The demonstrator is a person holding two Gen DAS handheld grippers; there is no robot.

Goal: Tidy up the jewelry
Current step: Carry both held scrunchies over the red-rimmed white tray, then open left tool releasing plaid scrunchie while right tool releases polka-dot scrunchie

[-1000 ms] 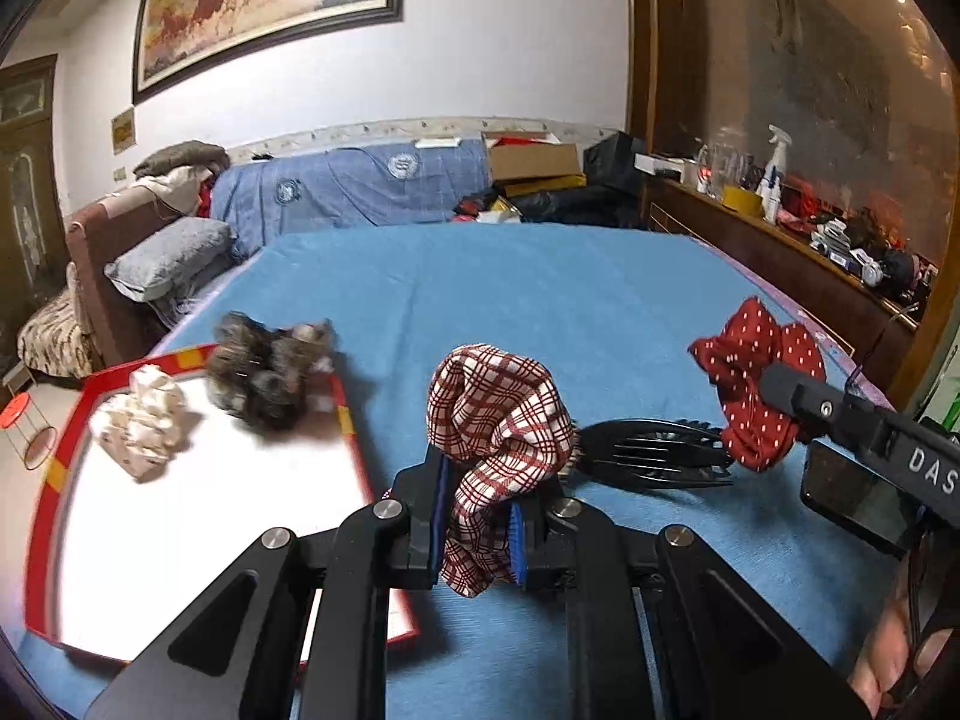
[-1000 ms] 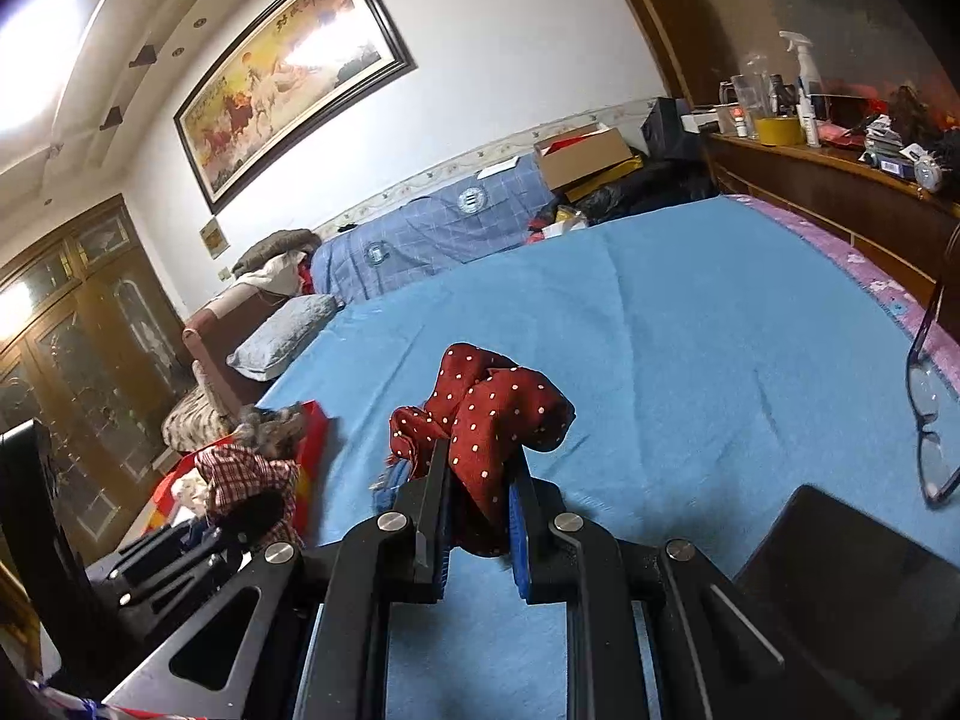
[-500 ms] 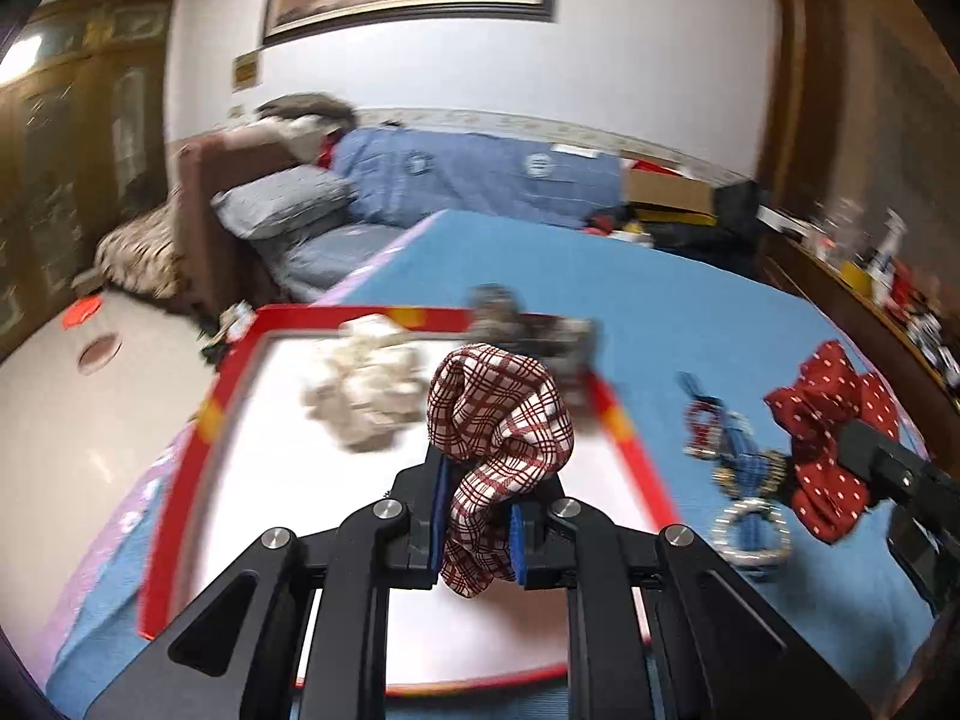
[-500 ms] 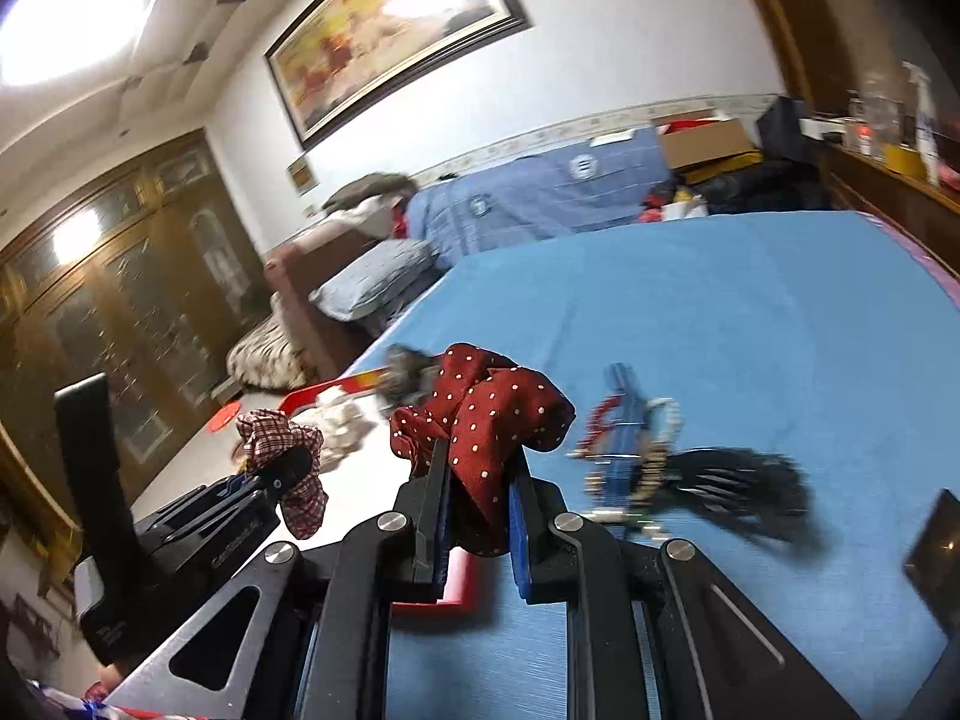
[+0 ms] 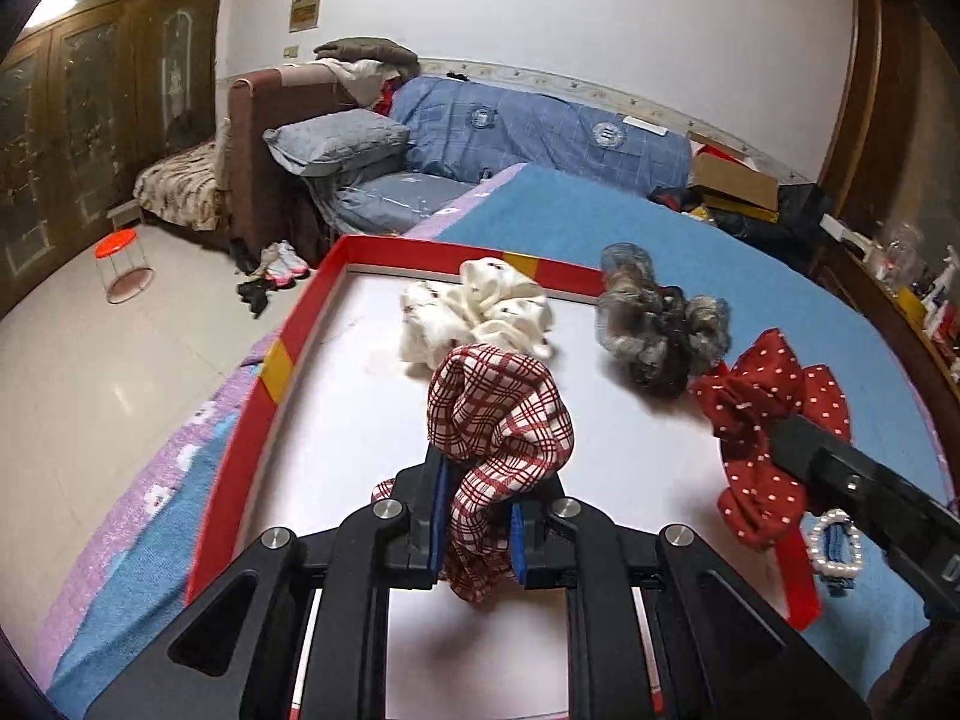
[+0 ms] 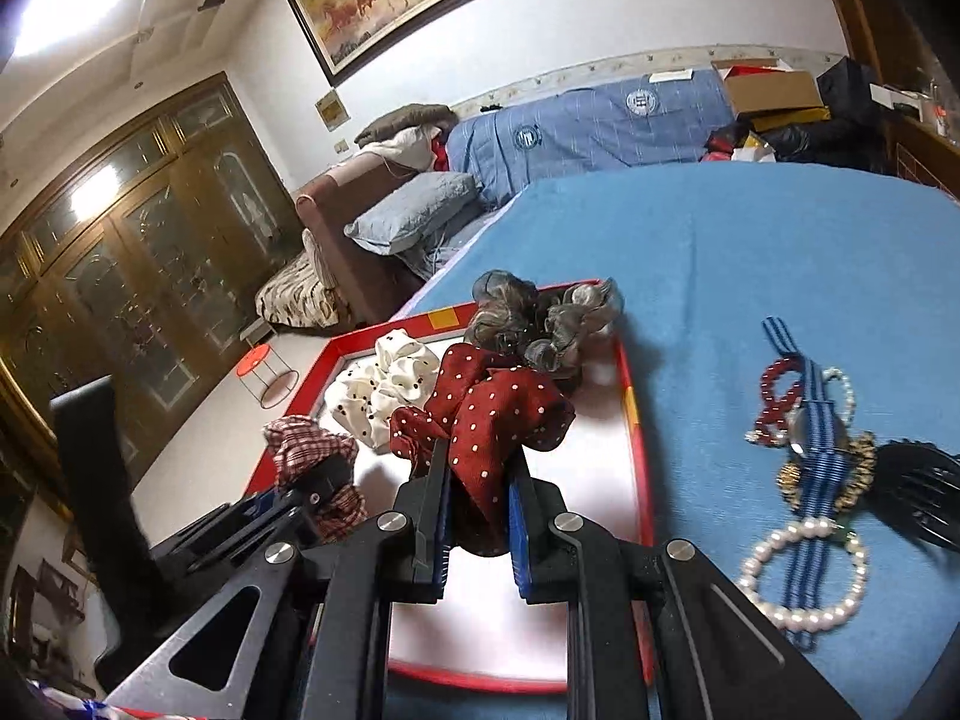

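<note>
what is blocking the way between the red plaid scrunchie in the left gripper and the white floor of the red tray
Nothing visible. The red plaid scrunchie, clamped in the left gripper, hangs over bare white floor of the red-rimmed tray; the cream scrunchie and grey scrunchie lie farther back.

The red-and-white checked scrunchie [image 5: 501, 414] is showing as soft woven cloth, gathered and matt, while the dotted red scrunchie [image 6: 492, 414] is looking like finely ribbed fabric and the grey one [image 5: 660, 324] like thin, faintly shiny gauze. The tray [image 5: 288, 348] is presenting a smooth white floor that is catching a dull sheen inside a red rim that looks like card or plastic, and the blue bedspread [image 6: 750, 252] under it is appearing nubbly and matt. The pearl bracelet [image 6: 804, 576] is gleaming glossy beside a striped woven strap [image 6: 822, 438], and the fingers [image 5: 435, 510] are looking like matt black plastic with silvery metal screws
</note>
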